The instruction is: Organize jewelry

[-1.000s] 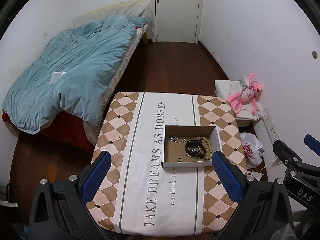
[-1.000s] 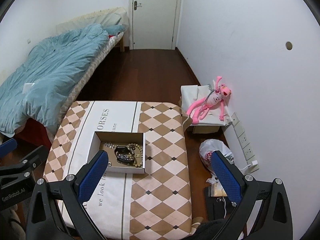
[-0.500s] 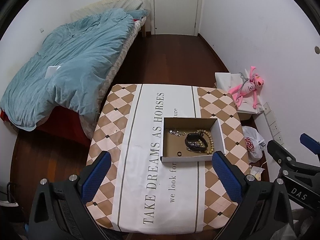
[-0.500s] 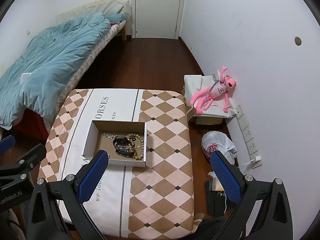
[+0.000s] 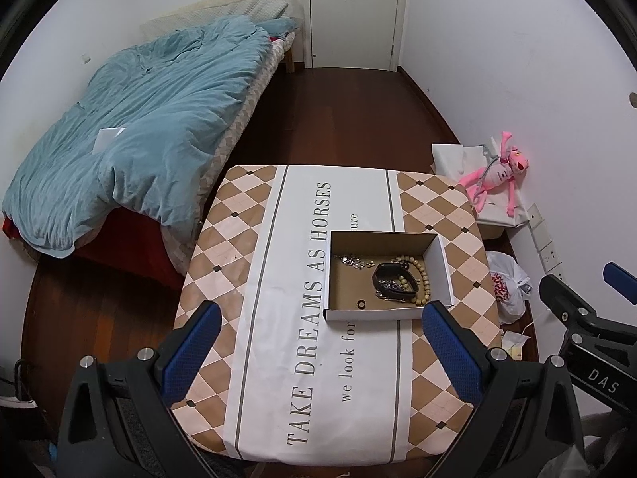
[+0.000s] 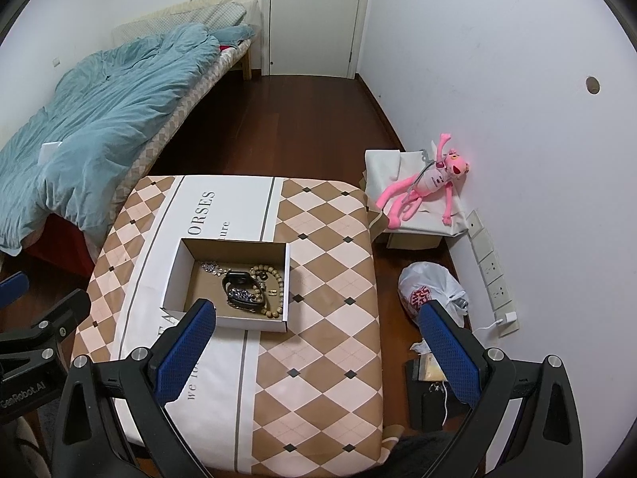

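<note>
Left wrist view: left tongs (image 5: 318, 352) hovering wide open, gripping nothing, above the counter (image 5: 254, 279).
Box (image 5: 444, 269): one, sitting on the counter, holding one beaded bracelet (image 5: 422, 277), one black band (image 5: 394, 277), one silver chain (image 5: 354, 261), one small ring (image 5: 361, 304).
Right wrist view: right tongs (image 6: 316, 352) gaping open, empty, hanging over the counter's right edge; the box (image 6: 175, 275) lying ahead-left.

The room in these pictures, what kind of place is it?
Most likely a small bedroom at home: a bed with a blue duvet along the wall, a closed door, and a pink plush toy on a low white box.

Jewelry (image 5: 392, 279) in box (image 5: 445, 267) — on table (image 5: 278, 318).
</note>
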`<state>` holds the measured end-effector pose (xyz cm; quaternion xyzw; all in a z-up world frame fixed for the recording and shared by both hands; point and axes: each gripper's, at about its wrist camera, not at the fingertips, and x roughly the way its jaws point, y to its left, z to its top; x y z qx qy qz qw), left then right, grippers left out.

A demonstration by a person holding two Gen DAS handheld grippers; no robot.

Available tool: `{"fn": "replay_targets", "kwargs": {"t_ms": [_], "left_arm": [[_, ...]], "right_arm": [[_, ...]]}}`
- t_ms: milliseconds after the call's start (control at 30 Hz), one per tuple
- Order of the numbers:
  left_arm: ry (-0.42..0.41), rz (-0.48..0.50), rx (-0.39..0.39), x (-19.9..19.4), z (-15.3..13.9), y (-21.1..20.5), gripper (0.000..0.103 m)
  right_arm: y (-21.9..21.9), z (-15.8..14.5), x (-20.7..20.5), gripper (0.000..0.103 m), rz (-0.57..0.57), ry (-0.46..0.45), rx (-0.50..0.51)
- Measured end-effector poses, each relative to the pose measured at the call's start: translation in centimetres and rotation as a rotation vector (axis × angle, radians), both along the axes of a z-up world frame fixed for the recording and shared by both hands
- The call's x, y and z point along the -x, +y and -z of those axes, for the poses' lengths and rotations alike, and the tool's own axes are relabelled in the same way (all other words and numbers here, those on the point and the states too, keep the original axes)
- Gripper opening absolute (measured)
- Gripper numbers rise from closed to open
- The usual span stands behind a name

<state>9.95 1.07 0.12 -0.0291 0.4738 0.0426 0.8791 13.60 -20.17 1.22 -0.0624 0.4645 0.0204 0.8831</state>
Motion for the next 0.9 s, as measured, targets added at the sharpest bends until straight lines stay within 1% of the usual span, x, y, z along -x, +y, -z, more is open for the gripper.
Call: {"fn": "replay_targets", "kwargs": {"t_ms": [900], "left_arm": [[-0.012, -0.006, -0.015, -0.14, 0.25, 0.7, 0.103]], "right_arm": [[0.77, -0.05, 0.17, 0.103, -0.01, 0.006, -0.004]]}}
